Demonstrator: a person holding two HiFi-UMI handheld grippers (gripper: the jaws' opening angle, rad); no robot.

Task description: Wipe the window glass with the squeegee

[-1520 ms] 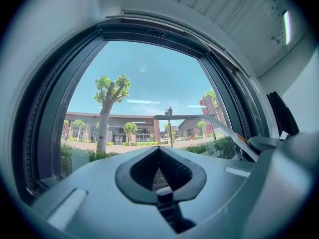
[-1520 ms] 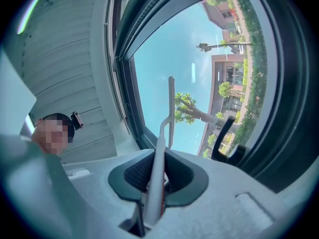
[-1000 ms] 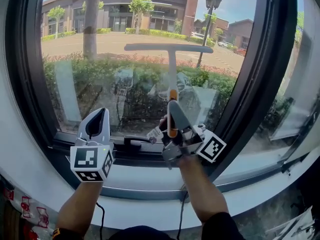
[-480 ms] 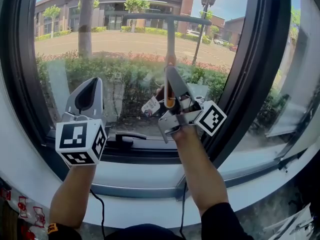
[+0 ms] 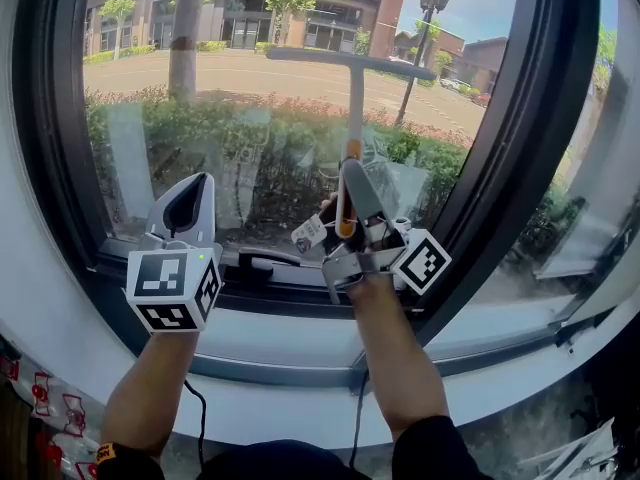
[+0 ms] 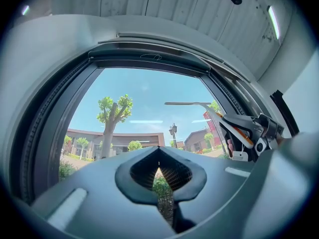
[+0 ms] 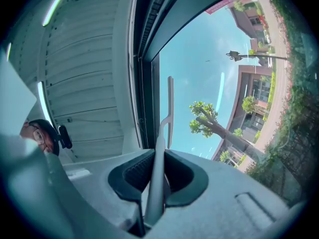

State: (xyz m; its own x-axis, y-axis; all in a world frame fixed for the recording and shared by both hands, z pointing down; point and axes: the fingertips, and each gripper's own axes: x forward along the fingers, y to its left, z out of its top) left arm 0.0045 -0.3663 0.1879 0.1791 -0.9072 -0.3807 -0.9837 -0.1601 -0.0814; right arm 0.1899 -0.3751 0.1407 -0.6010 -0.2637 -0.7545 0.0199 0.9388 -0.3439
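The squeegee (image 5: 352,63) has a grey T-shaped blade held level in front of the window glass (image 5: 220,118). Its handle, orange lower down, runs down into my right gripper (image 5: 343,204), which is shut on it. The right gripper view shows the handle (image 7: 158,163) pinched between the dark pads, with the blade (image 7: 170,108) beyond. Whether the blade touches the glass I cannot tell. My left gripper (image 5: 188,208) hangs at the lower left of the pane, shut and holding nothing. In the left gripper view its jaws (image 6: 159,176) meet, and the squeegee (image 6: 199,104) shows at the right.
A thick dark window frame (image 5: 510,148) borders the pane on the right, and a white sill (image 5: 290,338) runs below. A black window handle (image 5: 262,261) lies on the bottom rail between the grippers. A white tag (image 5: 308,234) hangs by the right gripper. Trees and buildings stand outside.
The squeegee rose up the glass with my right gripper, then came back down a little. My left gripper stayed low at the left, shut.
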